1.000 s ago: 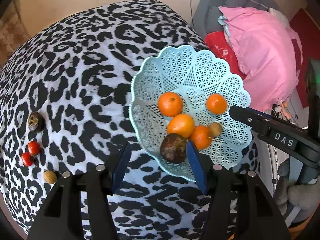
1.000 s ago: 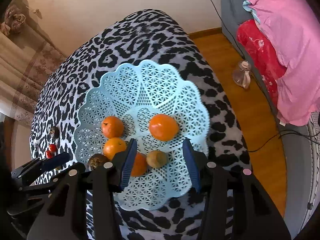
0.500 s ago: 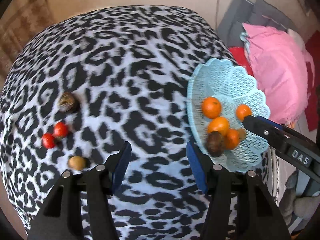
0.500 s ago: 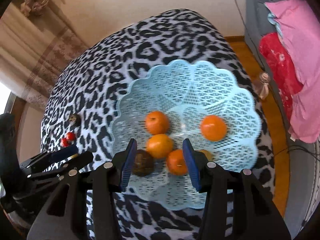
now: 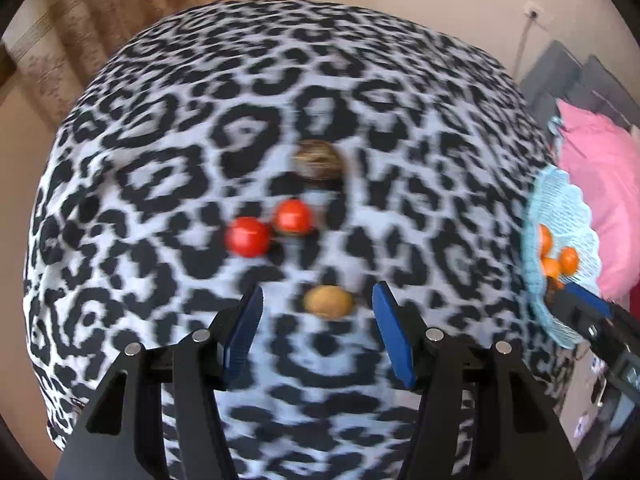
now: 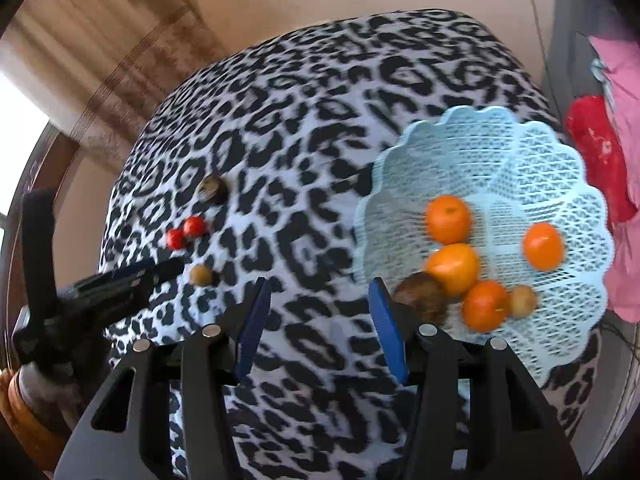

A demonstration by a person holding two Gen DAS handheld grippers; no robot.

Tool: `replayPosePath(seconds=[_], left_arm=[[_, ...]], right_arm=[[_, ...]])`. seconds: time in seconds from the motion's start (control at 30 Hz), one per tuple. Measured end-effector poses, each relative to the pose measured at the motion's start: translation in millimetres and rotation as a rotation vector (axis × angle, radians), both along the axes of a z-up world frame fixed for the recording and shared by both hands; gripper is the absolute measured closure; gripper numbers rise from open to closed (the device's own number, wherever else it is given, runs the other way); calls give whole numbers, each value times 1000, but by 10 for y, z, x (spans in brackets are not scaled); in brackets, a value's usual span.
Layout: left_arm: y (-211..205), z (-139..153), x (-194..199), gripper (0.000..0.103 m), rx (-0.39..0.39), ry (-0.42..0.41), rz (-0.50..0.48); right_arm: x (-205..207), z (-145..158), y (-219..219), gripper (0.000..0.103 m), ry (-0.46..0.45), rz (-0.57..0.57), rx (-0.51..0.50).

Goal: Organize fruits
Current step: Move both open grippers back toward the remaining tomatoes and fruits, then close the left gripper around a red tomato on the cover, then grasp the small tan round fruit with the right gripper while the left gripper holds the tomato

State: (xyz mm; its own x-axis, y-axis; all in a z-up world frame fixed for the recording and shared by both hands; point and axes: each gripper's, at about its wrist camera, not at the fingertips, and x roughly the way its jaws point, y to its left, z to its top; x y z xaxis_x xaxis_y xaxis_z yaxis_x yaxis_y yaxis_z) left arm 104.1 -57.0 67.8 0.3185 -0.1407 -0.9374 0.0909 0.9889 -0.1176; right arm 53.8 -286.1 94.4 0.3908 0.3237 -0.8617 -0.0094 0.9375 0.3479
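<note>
The left gripper (image 5: 318, 330), jaws open and empty, hangs over a small brown fruit (image 5: 328, 301) lying on the worktop (image 5: 280, 100) left of the basket (image 6: 520, 152). Judged next: descend and close. The right gripper (image 6: 318, 324) is opening, empty.

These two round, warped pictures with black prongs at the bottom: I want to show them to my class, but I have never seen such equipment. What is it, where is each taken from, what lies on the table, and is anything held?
No robot here: a person holds a two-fingered grabber in each hand, and each grabber carries a wide-angle camera looking along its blue-padded fingers.

The left wrist picture shows the left gripper above a leopard-print cloth. Loose on the cloth lie a small tan fruit, two red fruits and a dark brown fruit.

The right wrist picture shows the right gripper, its jaws opening, beside a pale blue basket. The basket holds four oranges, another dark fruit and another small tan one.

Both grippers are empty; nothing sits between the fingers.
</note>
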Motion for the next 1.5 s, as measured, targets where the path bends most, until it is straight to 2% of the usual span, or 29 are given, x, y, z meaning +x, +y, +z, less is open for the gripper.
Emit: replayPosePath(seconds=[0.17, 0.43, 0.6, 0.83, 1.03, 1.5], left_arm=[[314, -154, 98, 46, -7, 28, 38], [416, -259, 234, 48, -11, 29, -2], [369, -350, 380, 60, -8, 28, -49], [266, -426, 456, 72, 8, 15, -119], [308, -404, 457, 73, -12, 13, -122], [677, -129, 287, 73, -53, -20, -86]], right_arm=[[-24, -37, 260, 50, 24, 22, -13], [-46, -97, 519, 50, 57, 27, -30], [-71, -155, 611, 50, 78, 27, -40], [-63, -223, 657, 50, 106, 20, -47], [3, -283, 800, 50, 122, 55, -47], [197, -391, 1139, 50, 133, 135, -44]])
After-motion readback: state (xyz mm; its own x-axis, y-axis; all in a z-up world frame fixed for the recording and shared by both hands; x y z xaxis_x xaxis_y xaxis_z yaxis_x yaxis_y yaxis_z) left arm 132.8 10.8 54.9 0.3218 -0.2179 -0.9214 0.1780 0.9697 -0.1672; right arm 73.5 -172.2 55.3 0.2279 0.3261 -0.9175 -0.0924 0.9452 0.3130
